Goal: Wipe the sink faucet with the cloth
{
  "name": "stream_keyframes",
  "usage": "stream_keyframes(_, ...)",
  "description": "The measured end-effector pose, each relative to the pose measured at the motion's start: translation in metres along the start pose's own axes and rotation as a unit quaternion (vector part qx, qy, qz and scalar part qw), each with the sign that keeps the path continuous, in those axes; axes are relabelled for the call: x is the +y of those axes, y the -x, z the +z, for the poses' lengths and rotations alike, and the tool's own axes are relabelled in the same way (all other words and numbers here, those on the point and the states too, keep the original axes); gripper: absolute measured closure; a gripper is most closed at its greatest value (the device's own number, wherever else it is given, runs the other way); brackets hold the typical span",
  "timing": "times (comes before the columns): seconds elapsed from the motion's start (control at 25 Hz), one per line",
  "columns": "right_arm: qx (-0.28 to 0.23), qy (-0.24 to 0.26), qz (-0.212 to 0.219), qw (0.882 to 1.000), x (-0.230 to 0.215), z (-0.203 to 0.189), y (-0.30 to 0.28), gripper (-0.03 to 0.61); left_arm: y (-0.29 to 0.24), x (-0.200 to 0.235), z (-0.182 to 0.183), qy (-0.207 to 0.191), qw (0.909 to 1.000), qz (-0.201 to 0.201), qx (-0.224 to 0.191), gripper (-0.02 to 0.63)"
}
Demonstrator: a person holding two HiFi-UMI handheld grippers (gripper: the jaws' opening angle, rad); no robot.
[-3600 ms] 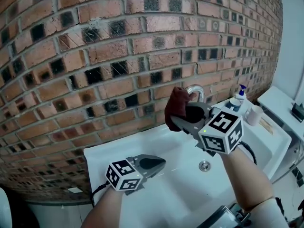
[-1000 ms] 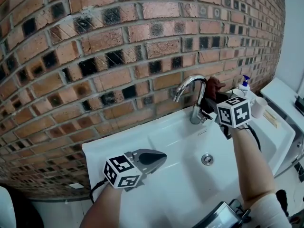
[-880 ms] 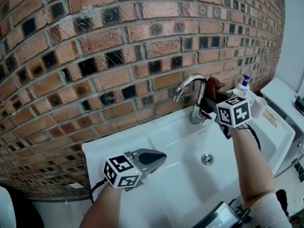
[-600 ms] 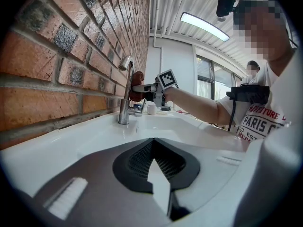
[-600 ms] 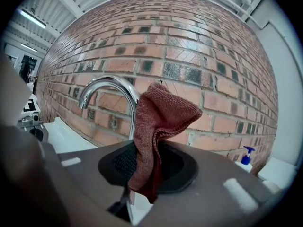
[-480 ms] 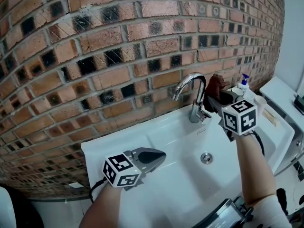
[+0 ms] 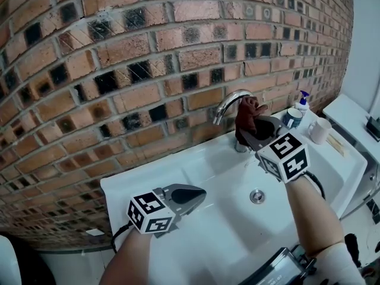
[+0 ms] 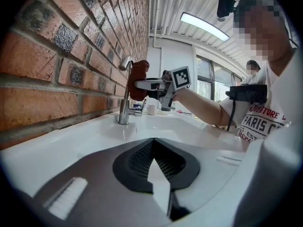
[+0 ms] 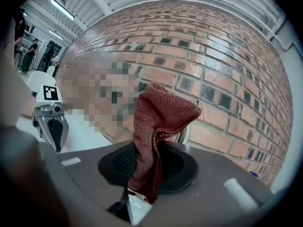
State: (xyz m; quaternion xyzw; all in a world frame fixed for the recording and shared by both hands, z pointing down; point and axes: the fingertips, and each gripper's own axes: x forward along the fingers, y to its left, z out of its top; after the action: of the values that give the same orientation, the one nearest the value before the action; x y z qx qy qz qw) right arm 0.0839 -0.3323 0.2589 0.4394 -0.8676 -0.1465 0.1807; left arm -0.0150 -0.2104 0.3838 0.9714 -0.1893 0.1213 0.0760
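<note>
Your right tool (image 7: 248, 134) is clamped tight on the cloth (image 7: 245, 113), a dark red wad standing up out of the jaws. In the head view it has just swung from the right side of the faucet (image 7: 224, 104) across to its front, so the cloth now hides the neck and meets the arch of the spout. I judge the wipe is mid-course, with the spout tip and base left to do. Your left tool (image 7: 189, 196) hangs well to the faucet's left over the sink (image 7: 208, 170), as before.

In the left gripper view its jaws are closed together on nothing, and the cloth (image 8: 137, 79) sits against the faucet's upper curve.

In the right gripper view the cloth (image 9: 156, 122) is pinched between the jaws, with a sliver of the chrome faucet (image 9: 185, 134) just behind it
</note>
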Motion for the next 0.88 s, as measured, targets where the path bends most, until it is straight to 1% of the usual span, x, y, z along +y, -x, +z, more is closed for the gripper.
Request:
stream_keyframes(0.32,0.061,0.06,-0.024,0.996,0.001,-0.03,-0.026,0.489,0.0,0.0,0.0,0.0,1.0,0.0,0.0,0.607)
stream_keyframes(0.6,0.085,0.077,-0.055,0.992,-0.011,-0.04,-0.029,0.489,0.0,0.001,0.0,-0.001,1.0,0.001,0.0,0.607)
stream_keyframes(0.88,0.093,0.063,-0.055,0.992,-0.017,-0.04,-0.03,0.489,0.0,0.001,0.0,-0.001,1.0,0.0,0.0,0.607)
